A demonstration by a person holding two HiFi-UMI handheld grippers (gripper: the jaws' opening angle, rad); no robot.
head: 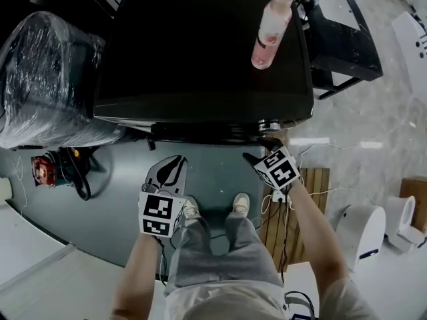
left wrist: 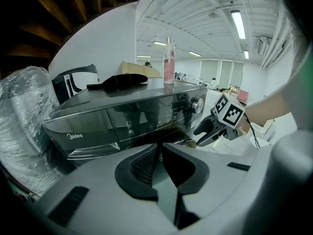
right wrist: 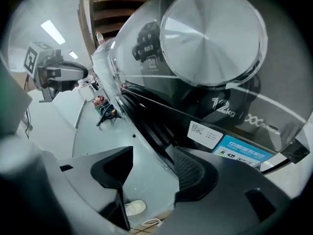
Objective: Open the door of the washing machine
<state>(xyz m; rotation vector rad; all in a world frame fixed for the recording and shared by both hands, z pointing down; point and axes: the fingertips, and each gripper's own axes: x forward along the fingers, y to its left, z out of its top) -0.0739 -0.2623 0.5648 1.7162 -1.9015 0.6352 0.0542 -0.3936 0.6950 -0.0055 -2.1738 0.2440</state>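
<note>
washing machine [head: 200, 52] sits centre and far in the head view, dark flat top, front face toward the person. its door [right wrist: 230, 106] is on that near face below the control panel [left wrist: 146, 119], glossy, 12kg print on it, looks closed. far left, a plastic-wrapped bundle [head: 40, 79] lies just beside the machine. nearer, a red tool [head: 43, 169] lies on the grey floor [head: 120, 199]. left gripper [head: 172, 165] is left of centre, near the machine's front but apart from it. its jaws are pressed together with nothing between them, aimed at the panel. the person's shoes [head: 190, 209] stand between the two grippers. a black cloth [left wrist: 120, 81] lies on the machine top. a pink bottle [head: 271, 31] stands upright on the top toward its far right. right gripper [head: 259, 153] is right of centre, close up to the front, just below the knob [left wrist: 197, 104]. its jaws are apart, and a dark edge of the front runs into the gap, close beside the ribbed pad [right wrist: 193, 170]. can't tell if they touch. a wooden pallet [head: 313, 192] lies on the floor, near right.
</note>
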